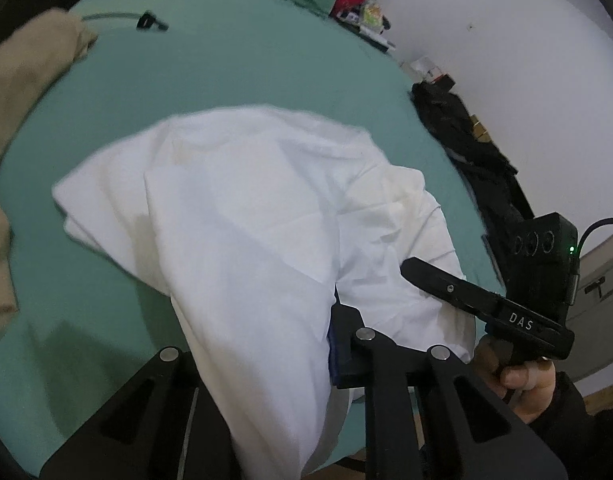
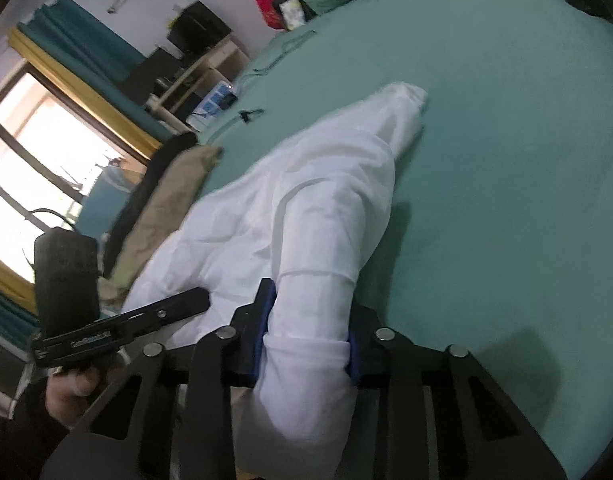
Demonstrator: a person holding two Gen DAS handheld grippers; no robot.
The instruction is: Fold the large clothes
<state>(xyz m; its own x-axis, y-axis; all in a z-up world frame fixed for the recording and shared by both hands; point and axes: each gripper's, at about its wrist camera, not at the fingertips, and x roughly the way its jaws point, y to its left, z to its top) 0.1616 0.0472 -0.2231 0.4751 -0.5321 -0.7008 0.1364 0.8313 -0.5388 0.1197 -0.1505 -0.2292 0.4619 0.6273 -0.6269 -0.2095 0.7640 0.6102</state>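
Handling the white garment (image 1: 242, 200), I judge it light, limp and slippery, best pinched at a bunched edge; it lies on the green bed (image 1: 234, 52), long axis running away from me. Left claw (image 1: 330, 344) and right claw (image 2: 308, 336) each clamp a fold

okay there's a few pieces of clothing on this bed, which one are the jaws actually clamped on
The white garment. Both the left gripper and the right gripper have it pinched, while the tan garment and the black garment lie untouched at the bed's edges.
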